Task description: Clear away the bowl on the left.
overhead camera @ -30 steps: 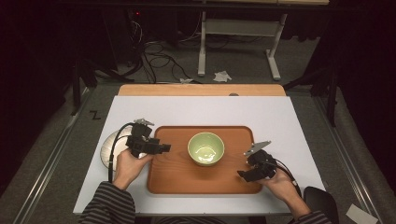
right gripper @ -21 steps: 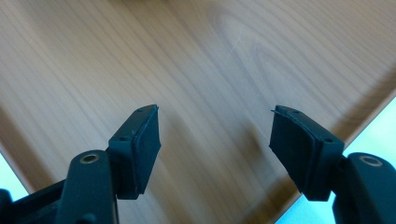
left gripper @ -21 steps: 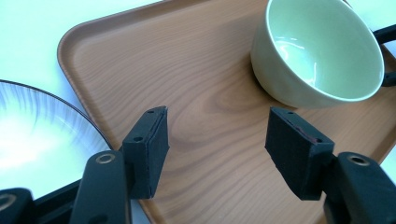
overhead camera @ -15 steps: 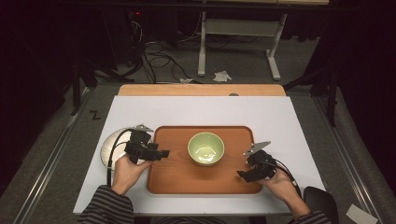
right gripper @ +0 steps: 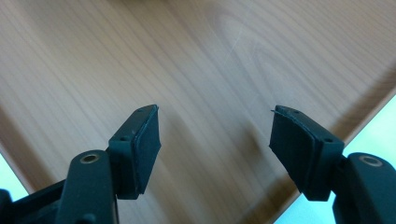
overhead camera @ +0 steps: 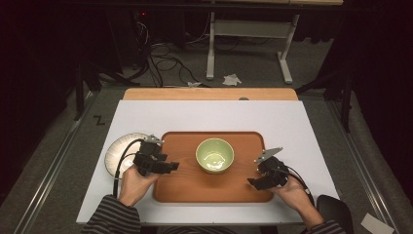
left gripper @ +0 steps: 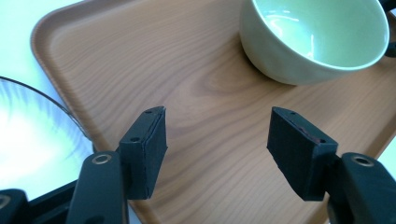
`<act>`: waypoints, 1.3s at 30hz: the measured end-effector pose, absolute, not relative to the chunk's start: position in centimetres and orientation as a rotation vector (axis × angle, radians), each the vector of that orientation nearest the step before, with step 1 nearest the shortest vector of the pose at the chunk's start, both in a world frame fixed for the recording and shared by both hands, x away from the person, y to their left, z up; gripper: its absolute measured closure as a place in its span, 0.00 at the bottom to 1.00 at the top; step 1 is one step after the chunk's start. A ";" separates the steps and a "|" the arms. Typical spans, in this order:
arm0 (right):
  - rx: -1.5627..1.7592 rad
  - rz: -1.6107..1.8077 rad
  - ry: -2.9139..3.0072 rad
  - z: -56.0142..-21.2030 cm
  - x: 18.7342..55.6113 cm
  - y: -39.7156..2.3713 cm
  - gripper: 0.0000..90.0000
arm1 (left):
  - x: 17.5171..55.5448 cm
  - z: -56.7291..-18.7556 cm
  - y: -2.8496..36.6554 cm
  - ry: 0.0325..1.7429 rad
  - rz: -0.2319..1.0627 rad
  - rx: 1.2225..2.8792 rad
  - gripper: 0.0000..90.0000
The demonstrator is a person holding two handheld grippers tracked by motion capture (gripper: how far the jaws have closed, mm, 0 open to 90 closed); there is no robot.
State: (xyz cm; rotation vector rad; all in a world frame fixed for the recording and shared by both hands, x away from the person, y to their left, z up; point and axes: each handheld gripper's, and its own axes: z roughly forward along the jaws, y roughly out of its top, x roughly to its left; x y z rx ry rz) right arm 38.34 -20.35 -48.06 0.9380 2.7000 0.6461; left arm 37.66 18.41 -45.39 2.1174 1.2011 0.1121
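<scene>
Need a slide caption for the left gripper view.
Open left gripper above wooden tray, green bowl ahead.

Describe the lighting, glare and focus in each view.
High view: the table is lit while the surroundings are dark, slightly soft. Left gripper view: the plate is blown out to white glare, highlights gleam inside the green bowl, and the tray grain is crisp. Right gripper view: sharp wood grain, soft shadows under the open jaws.
</scene>
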 end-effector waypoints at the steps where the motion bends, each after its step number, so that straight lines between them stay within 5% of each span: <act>1: 0.935 0.644 2.700 -48.0 38.4 -20.4 0.39 | 37.6 -45.4 18.3 1.198 0.113 2.121 0.42; 39: 0.944 0.638 2.704 -48.1 38.4 -20.3 0.39 | 37.3 -47.1 15.5 1.132 0.105 2.222 0.42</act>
